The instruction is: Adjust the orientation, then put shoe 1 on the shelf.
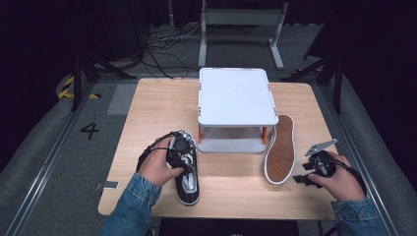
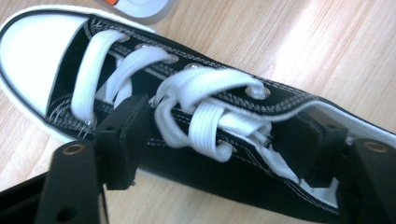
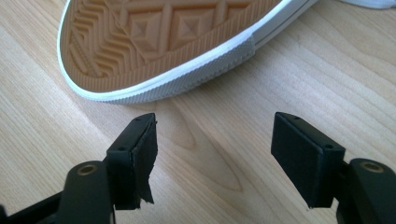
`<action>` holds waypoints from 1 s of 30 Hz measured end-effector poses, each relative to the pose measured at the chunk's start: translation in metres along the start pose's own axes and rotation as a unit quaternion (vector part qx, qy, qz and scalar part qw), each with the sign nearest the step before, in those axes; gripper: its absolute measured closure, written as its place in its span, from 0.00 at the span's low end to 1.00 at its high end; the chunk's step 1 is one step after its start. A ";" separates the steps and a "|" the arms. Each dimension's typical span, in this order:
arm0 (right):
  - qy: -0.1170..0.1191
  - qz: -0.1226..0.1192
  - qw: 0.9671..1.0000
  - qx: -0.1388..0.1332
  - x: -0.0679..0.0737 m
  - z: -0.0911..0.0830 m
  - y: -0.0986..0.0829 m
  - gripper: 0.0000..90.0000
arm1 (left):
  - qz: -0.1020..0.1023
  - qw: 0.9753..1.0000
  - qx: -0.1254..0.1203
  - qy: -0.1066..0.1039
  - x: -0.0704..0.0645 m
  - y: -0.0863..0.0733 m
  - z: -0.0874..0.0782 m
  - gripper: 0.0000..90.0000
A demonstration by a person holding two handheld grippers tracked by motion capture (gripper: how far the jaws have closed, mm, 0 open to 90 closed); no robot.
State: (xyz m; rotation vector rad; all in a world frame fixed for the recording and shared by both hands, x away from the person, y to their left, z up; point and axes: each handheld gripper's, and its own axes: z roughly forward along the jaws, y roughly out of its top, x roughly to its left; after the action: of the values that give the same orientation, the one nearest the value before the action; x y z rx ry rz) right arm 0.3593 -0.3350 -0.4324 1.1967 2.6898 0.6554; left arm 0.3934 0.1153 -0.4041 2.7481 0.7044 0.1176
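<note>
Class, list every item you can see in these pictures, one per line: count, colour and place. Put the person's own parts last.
Upright shoe: one, black with white laces, table front left.
Overturned shoe: one, tan sole up, right of the rack.
Shoe rack: one, white with orange posts, table back centre.
Table: one, light wood.
Left gripper: one, black, jaws astride the upright shoe.
Right gripper: one, black, open near the overturned shoe.
Sleeves: two, blue denim.

A black canvas sneaker [image 1: 187, 172] with white laces, toe cap and sole rim stands upright at 7 o'clock on the worktop, toe toward 12, jaws set on either side of its laced upper. Its mate [image 1: 280, 149] lies well apart at 4 o'clock, turned over, tan diamond-tread sole up, white rim showing, toe toward 12 beside the white stand.
</note>
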 end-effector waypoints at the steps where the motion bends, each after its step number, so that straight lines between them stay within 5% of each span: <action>1: -0.001 0.000 1.000 0.000 0.000 0.000 -0.001 0.36 | 0.002 1.000 0.003 0.005 0.001 0.000 0.000 0.40; 6: -0.004 0.004 1.000 0.001 0.000 -0.001 -0.006 0.36 | -0.035 0.999 0.011 -0.019 0.006 -0.001 -0.005 0.81; 9: -0.004 0.004 1.000 0.002 0.000 -0.001 -0.006 0.36 | -0.080 0.996 0.012 -0.042 0.014 -0.002 -0.005 0.88; 12: -0.002 0.003 1.000 0.002 0.001 -0.001 -0.006 0.36 | -0.093 0.994 0.018 -0.050 0.016 -0.001 -0.008 0.89; 18: -0.005 0.010 1.000 -0.002 -0.001 -0.004 -0.008 0.36 | -0.123 0.992 0.018 -0.016 0.019 0.001 -0.024 0.91; 24: -0.004 0.007 1.000 -0.008 -0.001 -0.004 -0.007 0.36 | -0.162 0.987 -0.016 0.001 0.024 0.004 -0.044 0.92; 30: -0.004 0.006 1.000 -0.007 -0.004 -0.005 -0.005 0.35 | -0.183 0.983 -0.019 0.029 0.030 0.012 -0.070 0.91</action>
State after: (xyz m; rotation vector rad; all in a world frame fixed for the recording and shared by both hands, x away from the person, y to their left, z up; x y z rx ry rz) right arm 0.3574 -0.3427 -0.4306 1.2099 2.6704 0.6680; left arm 0.4147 0.1388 -0.3335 2.5373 1.1937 0.1294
